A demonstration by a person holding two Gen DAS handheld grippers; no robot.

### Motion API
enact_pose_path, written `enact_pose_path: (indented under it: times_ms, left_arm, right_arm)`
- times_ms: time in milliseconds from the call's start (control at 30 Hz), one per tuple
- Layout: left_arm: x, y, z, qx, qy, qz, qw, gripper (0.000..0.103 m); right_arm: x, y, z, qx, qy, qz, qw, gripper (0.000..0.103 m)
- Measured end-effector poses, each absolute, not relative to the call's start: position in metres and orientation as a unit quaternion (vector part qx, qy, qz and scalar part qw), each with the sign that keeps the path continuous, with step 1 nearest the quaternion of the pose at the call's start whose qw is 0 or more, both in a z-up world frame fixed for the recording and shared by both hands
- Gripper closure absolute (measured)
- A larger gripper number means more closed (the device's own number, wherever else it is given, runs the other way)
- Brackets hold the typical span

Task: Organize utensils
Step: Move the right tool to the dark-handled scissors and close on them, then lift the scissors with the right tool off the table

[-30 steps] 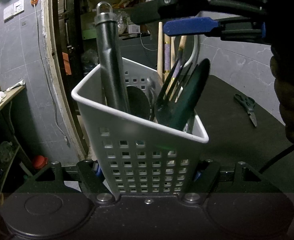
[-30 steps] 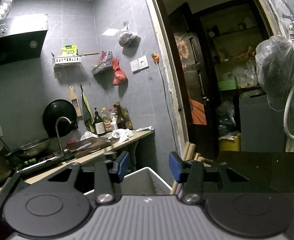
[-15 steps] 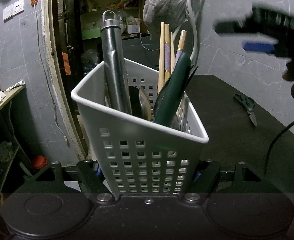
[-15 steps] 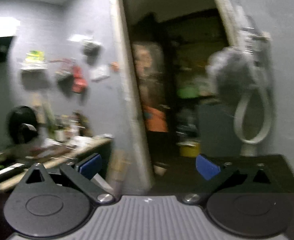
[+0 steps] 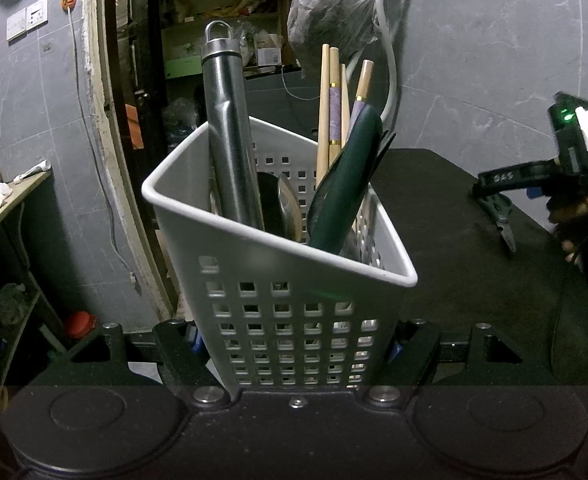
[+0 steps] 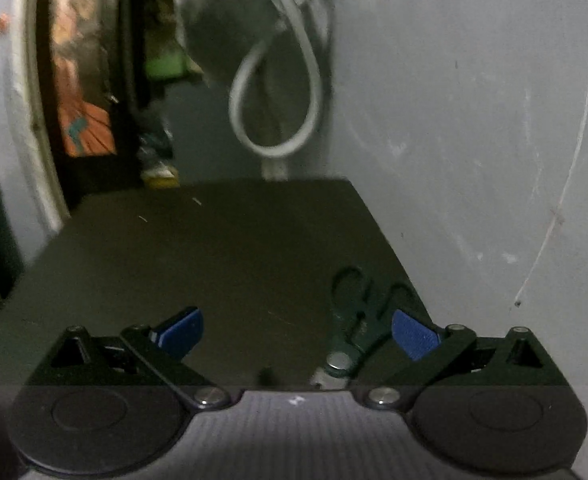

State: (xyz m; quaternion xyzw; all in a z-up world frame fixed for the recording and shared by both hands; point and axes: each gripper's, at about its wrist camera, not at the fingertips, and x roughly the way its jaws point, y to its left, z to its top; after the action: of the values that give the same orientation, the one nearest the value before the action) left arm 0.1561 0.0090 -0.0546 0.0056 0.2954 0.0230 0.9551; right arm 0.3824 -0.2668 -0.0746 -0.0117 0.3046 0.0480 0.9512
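left gripper [image 5: 294, 344] grasping one white basket [image 5: 294, 280]; four chopsticks [image 5: 336, 100] inside; right gripper [image 6: 298, 334] released over one scissors [image 6: 354, 320].

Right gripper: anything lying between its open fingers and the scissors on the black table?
No. In the right wrist view the scissors lie within the right gripper's open span, beside one pad, with only bare black table there.
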Motion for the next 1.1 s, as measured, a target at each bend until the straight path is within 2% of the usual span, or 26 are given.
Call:
enact_pose_path:
  times_ms: [133, 400, 467, 600, 700, 767, 833, 1100]
  left_arm:
    - [0.156, 0.009, -0.055, 0.005, 0.296, 0.024, 0.955, 0.026]
    - [0.156, 0.009, -0.055, 0.006, 0.296, 0.023, 0.955, 0.026]
    - [0.156, 0.009, -0.055, 0.006, 0.296, 0.023, 0.955, 0.026]
    - [0.156, 0.010, -0.054, 0.007, 0.297, 0.022, 0.955, 0.026]
    - [0.157, 0.010, -0.054, 0.008, 0.298, 0.020, 0.954, 0.026]
    - [0.157, 0.010, -0.054, 0.009, 0.298, 0.019, 0.954, 0.026]
    - [0.157, 0.010, -0.054, 0.008, 0.298, 0.019, 0.954, 0.026]
    - [0.157, 0.011, -0.055, 0.010, 0.298, 0.017, 0.954, 0.027]
  right_arm:
    - [0.403, -0.271, -0.094, -0.002, 0.342, 0.017, 0.940, 0.000]
    - [0.424, -0.272, -0.111, 0.013, 0.365, -0.003, 0.931, 0.002]
    - [0.424, -0.273, -0.114, 0.022, 0.376, 0.002, 0.926, 0.012]
    - [0.416, -0.275, -0.117, 0.023, 0.379, 0.002, 0.925, 0.019]
    - [0.410, -0.274, -0.116, 0.016, 0.372, 0.004, 0.928, 0.032]
    - [0.408, -0.274, -0.114, 0.012, 0.369, 0.008, 0.929, 0.053]
    - [0.404, -0.274, -0.112, 0.009, 0.368, 0.015, 0.930, 0.067]
    - [0.373, -0.270, -0.105, -0.004, 0.386, 0.074, 0.919, 0.070]
